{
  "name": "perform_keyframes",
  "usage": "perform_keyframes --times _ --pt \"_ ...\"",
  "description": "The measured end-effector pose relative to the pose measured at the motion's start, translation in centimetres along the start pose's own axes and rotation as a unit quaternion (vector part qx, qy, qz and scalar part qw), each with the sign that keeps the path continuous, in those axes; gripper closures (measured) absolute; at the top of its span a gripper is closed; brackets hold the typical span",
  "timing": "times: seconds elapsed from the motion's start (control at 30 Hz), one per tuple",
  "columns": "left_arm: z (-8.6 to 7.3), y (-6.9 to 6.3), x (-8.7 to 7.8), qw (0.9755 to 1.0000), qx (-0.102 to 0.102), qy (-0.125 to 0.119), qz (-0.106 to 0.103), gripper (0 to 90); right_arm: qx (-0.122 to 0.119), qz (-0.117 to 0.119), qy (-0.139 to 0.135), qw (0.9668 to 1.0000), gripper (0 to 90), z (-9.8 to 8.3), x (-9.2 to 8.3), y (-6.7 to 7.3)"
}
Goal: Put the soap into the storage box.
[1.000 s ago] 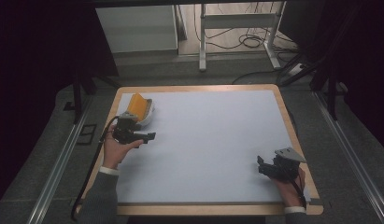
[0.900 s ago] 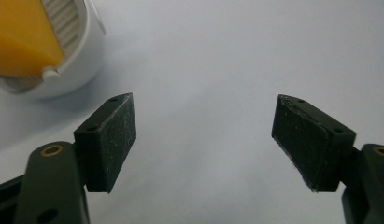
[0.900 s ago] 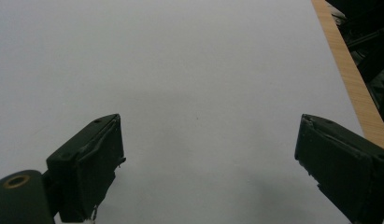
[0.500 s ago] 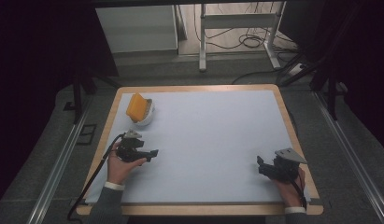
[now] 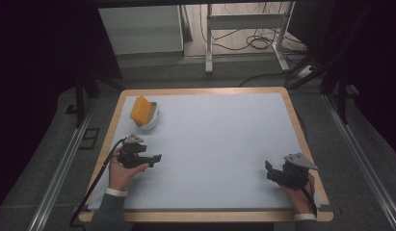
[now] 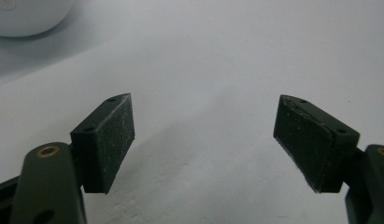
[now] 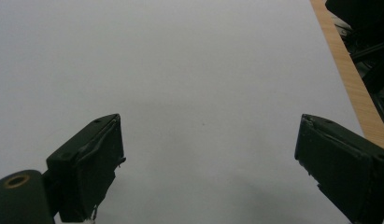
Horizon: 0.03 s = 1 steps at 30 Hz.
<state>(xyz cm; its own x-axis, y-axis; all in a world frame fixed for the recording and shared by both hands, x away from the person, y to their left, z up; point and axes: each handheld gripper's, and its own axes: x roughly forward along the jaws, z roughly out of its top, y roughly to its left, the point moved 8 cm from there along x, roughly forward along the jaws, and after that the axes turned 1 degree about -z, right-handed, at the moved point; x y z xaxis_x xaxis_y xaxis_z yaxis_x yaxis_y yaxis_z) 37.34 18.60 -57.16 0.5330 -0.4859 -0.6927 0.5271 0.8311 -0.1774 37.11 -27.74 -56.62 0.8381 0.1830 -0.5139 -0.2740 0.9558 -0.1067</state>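
An orange sponge (image 5: 140,109) sits in a white bowl (image 5: 148,122) at the desk's (image 5: 219,139) far left. Nearer than the bowl, the left hand-held gripper (image 5: 156,158) gapes empty; the right hand-held gripper (image 5: 269,168), well apart, likewise. No writing is legible.

There's a white bowl (image 5: 148,121) sitting at the far left corner of the table, with an orange sponge (image 5: 140,109) propped in it, tilted up on edge and poking out above the rim. In the left gripper view a bit of the bowl's rounded white side (image 6: 26,16) shows top-left.
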Motion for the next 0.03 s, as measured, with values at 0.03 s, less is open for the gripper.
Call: perform_keyframes --times 0.03 --pt "0.0 0.03 0.0 1.0 0.0 0.0 0.001 20.7 -0.001 0.002 -0.007 1.0 8.1 0.09 -0.13 0.0"
